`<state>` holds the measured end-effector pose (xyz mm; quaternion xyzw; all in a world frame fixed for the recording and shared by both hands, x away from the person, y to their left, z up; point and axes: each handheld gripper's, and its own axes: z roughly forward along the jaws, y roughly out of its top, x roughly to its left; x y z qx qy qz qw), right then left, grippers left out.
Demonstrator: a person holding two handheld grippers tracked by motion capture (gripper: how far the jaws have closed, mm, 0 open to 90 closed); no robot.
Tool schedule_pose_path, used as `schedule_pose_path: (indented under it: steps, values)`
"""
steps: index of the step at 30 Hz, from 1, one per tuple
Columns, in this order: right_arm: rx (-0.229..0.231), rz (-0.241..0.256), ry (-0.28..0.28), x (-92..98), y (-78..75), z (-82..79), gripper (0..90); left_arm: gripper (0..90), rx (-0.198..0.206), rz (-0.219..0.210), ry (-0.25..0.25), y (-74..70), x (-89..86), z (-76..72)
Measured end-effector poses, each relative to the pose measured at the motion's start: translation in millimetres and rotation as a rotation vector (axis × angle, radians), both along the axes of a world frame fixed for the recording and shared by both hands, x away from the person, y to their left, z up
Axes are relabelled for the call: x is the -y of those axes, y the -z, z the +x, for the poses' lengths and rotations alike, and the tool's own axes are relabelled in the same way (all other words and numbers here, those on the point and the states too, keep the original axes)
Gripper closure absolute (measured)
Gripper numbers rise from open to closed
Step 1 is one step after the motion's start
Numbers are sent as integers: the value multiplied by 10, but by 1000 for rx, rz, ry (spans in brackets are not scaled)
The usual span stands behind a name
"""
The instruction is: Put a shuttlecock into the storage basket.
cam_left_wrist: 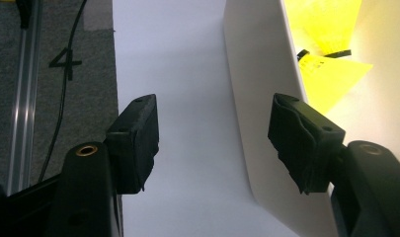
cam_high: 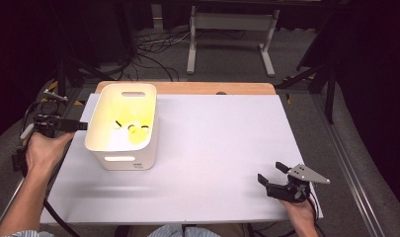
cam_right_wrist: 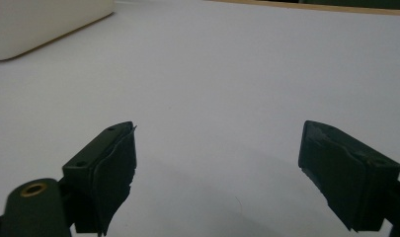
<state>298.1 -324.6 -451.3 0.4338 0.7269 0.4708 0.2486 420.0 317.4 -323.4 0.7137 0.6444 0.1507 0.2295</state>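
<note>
Straddling the left wall of the white bin (cam_high: 122, 126), the left tool (cam_left_wrist: 212, 143) has its jaws wide apart and grips nothing; one jaw sits outside the wall and the other inside, likely so it can pinch the rim and steady or drag the bin. Yellow pieces (cam_high: 136, 131) lie in the bin's bottom. The right tool (cam_high: 274, 174) hovers, equally open and empty, near the counter's (cam_high: 212, 148) front right corner, with broad bare surface between it and the bin for moving.

White table sheet (cam_high: 207, 163), wood edge (cam_high: 212, 88), bg desk frame (cam_high: 232, 29), poss. floor cables (cam_high: 153, 54)
</note>
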Motion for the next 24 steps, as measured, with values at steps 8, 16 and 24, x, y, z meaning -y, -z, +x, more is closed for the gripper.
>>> schedule_pose_path:
  steps: [8, 16, 24]
  values:
    - [0, 0, 0, 1, 0, 0, 149, 364, -8, -5, -6, 95, -16, -37]
    - [0, -1, 0, -1, 0, 1, 149, 363, 8, -14, -14, 155, -55, -86]
    - [0, 0, -2, -4, 1, 1, 149, 361, 0, -19, -13, 201, -66, -120]
